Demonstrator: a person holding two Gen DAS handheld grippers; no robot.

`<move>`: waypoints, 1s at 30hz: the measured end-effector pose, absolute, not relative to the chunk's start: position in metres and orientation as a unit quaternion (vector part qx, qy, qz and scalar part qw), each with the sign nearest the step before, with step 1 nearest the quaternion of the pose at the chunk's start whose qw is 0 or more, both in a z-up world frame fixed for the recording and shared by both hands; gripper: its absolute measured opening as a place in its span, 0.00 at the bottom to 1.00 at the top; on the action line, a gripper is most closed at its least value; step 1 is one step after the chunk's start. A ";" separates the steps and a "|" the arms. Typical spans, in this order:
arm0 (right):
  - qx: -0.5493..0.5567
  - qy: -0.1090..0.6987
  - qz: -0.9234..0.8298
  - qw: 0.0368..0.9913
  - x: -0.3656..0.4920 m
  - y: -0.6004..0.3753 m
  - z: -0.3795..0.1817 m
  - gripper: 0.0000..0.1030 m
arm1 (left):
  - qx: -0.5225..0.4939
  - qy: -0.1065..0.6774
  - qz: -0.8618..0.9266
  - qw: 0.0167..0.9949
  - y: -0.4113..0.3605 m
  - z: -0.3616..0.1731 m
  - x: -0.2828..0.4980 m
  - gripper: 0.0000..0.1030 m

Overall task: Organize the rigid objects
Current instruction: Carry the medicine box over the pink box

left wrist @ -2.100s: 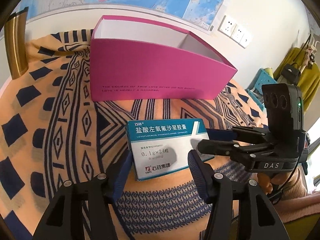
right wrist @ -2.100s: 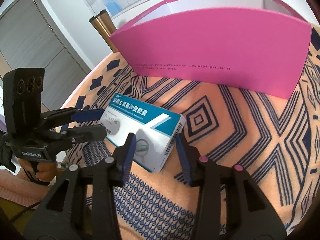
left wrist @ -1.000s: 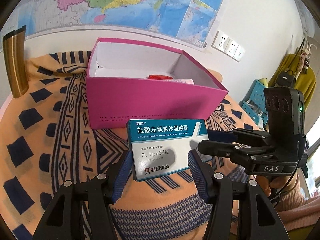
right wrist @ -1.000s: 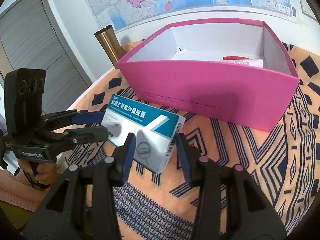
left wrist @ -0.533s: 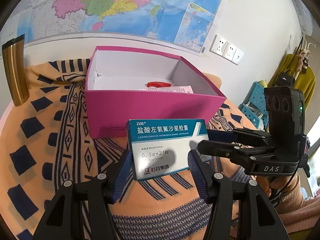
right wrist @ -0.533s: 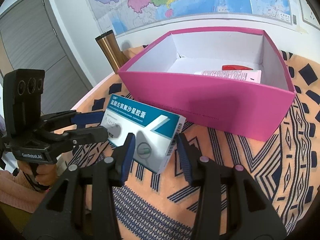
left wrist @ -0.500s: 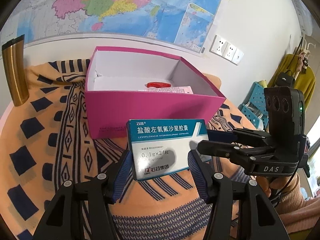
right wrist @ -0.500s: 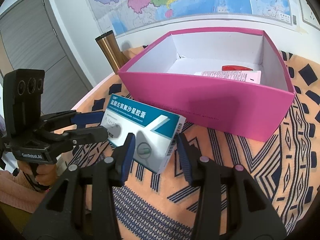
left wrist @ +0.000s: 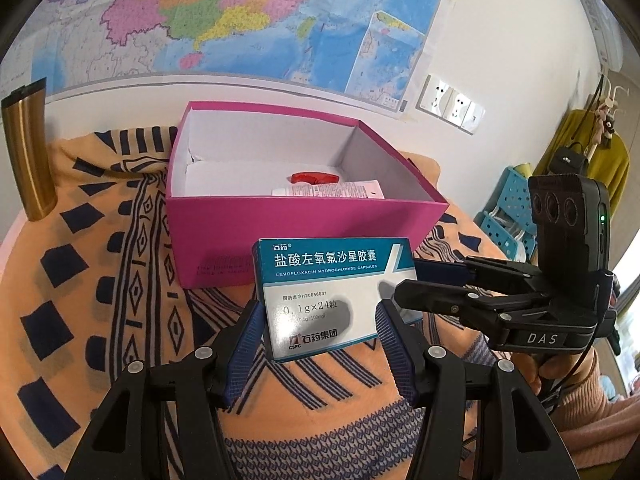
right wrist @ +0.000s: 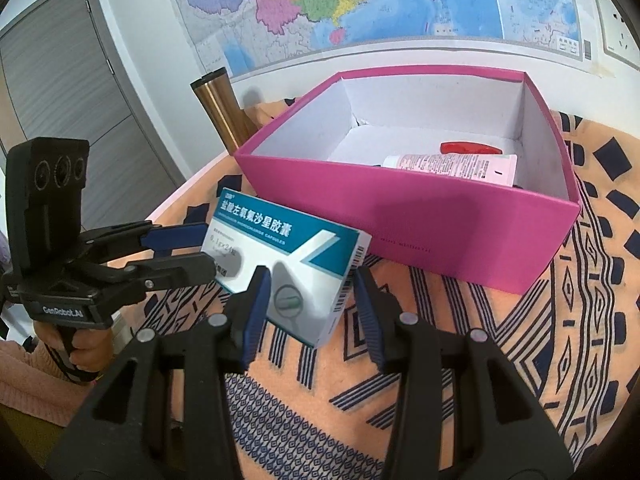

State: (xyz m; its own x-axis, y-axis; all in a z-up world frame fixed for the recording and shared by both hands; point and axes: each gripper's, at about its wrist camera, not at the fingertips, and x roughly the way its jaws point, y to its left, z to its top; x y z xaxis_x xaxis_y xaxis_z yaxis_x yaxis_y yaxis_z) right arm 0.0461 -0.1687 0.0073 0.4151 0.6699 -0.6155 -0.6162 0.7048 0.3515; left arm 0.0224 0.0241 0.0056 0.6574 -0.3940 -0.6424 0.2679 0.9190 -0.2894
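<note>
At the counter's far left edge stands a brass-coloured tumbler (left wrist: 26, 152), untouched and outside the box; whether it belongs to the sorting I cannot tell. The left claw (left wrist: 320, 332) has its blue pads closed against the two side edges of the medicine carton (left wrist: 334, 292), pinching the carton's left end. The carton is lifted clear of the patterned cloth (left wrist: 100, 280) that covers the counter, and hangs just in front of the near wall of the pink box (left wrist: 304, 220), not yet above its rim. The right claw (right wrist: 310, 300) pinches the same carton at its right end across its thin faces, so both claws carry it together. Inside the box, toward its right side, a pink-and-white tube (right wrist: 448, 166) already lies on the floor, with a red item (right wrist: 470, 148) just behind it; those two look done. By my judgement the task is partly through: two things are stowed, the carton is mid-carry and has yet to be raised over the near wall, brought in and released; nothing else loose shows on the cloth.
</note>
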 end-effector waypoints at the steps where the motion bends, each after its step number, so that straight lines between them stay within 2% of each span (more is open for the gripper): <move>1: 0.036 0.381 0.383 0.841 0.046 -0.169 0.008 0.45 | -0.085 0.371 -0.184 0.906 0.024 0.006 0.022 0.56; 30: 0.036 0.356 0.382 0.852 0.049 -0.176 0.020 0.45 | -0.084 0.345 -0.187 0.916 0.023 0.019 0.028 0.56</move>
State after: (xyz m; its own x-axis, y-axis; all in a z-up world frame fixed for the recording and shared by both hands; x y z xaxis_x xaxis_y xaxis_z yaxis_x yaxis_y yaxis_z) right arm 0.0495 -0.1755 0.0203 0.4545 0.6774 -0.5785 -0.6254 0.7051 0.3343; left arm 0.0282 0.0232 0.0186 0.6917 -0.4008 -0.6007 0.2849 0.9158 -0.2829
